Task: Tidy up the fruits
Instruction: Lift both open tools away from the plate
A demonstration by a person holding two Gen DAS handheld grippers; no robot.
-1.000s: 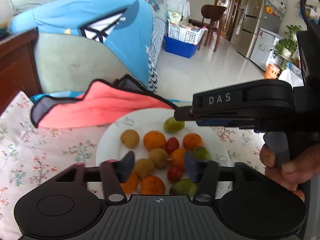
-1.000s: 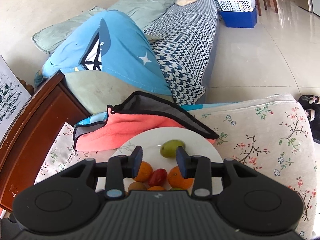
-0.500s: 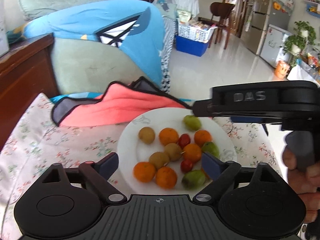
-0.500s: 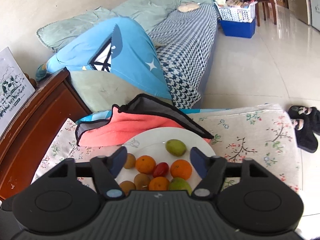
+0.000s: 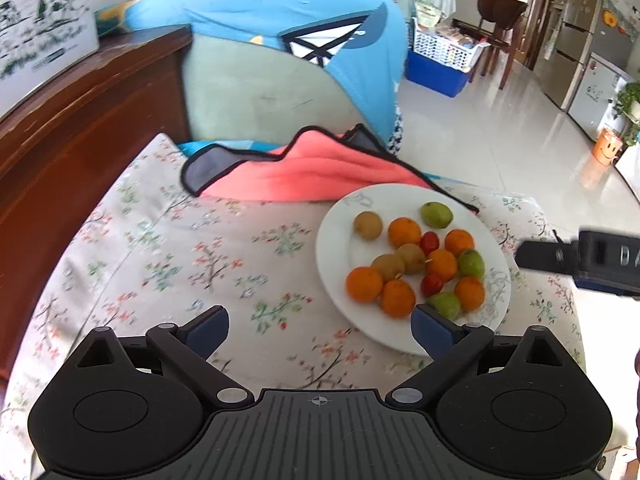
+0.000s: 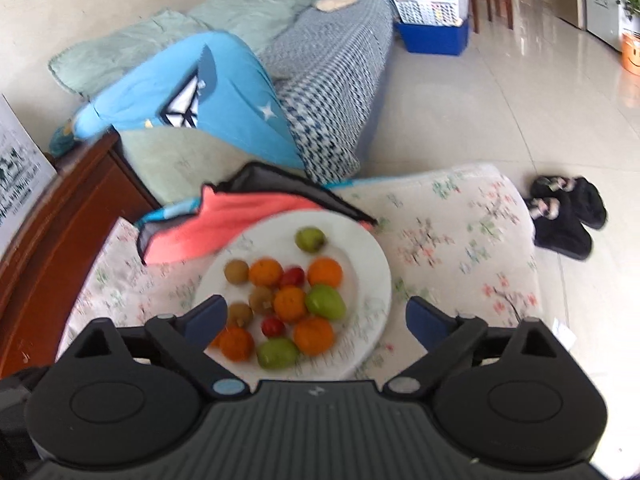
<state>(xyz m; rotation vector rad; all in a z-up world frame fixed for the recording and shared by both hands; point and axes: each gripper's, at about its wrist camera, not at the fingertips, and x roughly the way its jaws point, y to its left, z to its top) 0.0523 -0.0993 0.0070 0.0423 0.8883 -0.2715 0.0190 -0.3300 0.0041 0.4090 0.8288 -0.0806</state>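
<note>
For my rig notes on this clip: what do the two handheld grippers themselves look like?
Both are matte black plastic. The left gripper and the right gripper each have a ribbed grey centre plate with a small crosshair mark, two rounded side housings with oval recesses, and silver pivot pins. The fingers end in dark blue pads. Seen side-on in the left wrist view, the right gripper's body bears white lettering. No cables or sleeves show.

both wrist views downward, plate (image 5: 336,280) shared

One white plate (image 5: 332,264), six oranges (image 5: 404,232), three green fruits (image 5: 436,215), three brown fruits (image 5: 367,225), two small red fruits (image 5: 429,242)
</note>
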